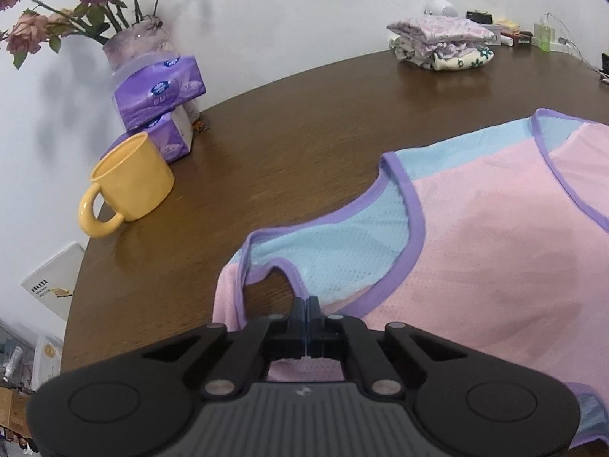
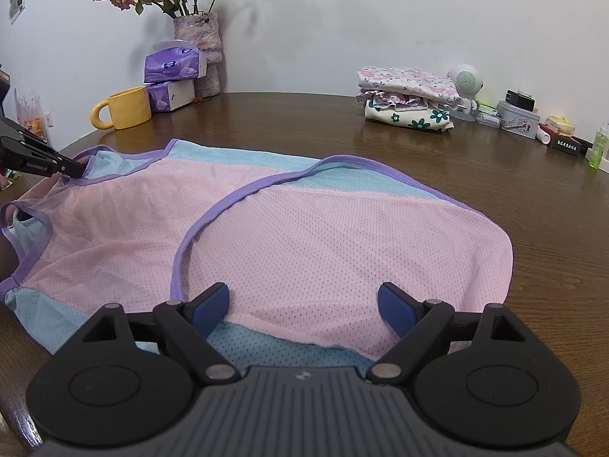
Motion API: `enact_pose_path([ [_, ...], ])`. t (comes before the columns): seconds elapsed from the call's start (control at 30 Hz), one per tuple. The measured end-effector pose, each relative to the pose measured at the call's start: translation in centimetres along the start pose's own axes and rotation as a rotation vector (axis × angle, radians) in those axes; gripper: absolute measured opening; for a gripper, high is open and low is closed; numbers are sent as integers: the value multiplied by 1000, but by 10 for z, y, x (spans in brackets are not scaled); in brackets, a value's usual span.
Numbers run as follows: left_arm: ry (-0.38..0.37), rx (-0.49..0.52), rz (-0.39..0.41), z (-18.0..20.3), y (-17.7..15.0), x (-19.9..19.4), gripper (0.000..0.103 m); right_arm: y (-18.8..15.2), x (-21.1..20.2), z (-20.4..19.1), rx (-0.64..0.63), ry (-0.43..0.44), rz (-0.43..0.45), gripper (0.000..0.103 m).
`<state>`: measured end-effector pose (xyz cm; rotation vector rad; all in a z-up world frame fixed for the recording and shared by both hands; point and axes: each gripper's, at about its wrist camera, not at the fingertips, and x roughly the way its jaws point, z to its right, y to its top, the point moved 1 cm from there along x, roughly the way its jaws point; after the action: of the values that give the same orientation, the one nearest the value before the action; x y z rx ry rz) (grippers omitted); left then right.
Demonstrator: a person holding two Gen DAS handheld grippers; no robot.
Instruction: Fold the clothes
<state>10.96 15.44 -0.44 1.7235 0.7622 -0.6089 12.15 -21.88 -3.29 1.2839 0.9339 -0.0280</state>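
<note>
A pink and light-blue mesh tank top (image 1: 475, 247) with purple trim lies spread on the brown table (image 1: 304, 114), one side folded over itself (image 2: 304, 236). My left gripper (image 1: 306, 304) is shut, its pads pressed together on the purple-trimmed edge by an armhole, with pink fabric showing under the fingers. In the right wrist view the left gripper (image 2: 74, 169) bites the top's far left shoulder. My right gripper (image 2: 304, 301) stands open over the near hem, with pink fabric lying between its blue pads, which do not press on it.
A yellow mug (image 2: 127, 108), two purple tissue packs (image 2: 173, 64) and a vase of dried roses (image 2: 201, 38) stand at the back left. A stack of folded floral clothes (image 2: 407, 95) lies at the back right, beside a tin (image 2: 517, 114) and small bottles.
</note>
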Motion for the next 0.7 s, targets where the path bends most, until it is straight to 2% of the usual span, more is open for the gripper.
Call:
enact_pose_path([
  [0.1, -1, -65, 42, -3, -1, -15, 10, 0, 0, 0, 0, 0, 0, 87],
  [0.17, -31, -79, 95, 3, -3, -34, 13, 0, 0, 0, 1, -2, -1, 87],
  [0.27, -147, -38, 157, 31, -12, -66, 18, 2, -2, 1, 23, 0, -3, 85],
  [0.4, -333, -5, 166, 71, -28, -89, 22, 6, -16, 4, 39, 2, 23, 85],
  [0.47, -388, 20, 175, 87, -35, -97, 22, 6, -23, 4, 30, -9, 31, 85],
  [0.57, -414, 71, 176, 109, -47, -102, 22, 0, -27, 7, 29, -34, 8, 85],
  [0.67, -393, 102, 148, 122, -63, -97, 23, -10, -31, 14, 42, -64, -16, 84],
  [0.7, -385, 92, 168, 120, -66, -96, 26, -13, -32, 16, 47, -71, -20, 84],
])
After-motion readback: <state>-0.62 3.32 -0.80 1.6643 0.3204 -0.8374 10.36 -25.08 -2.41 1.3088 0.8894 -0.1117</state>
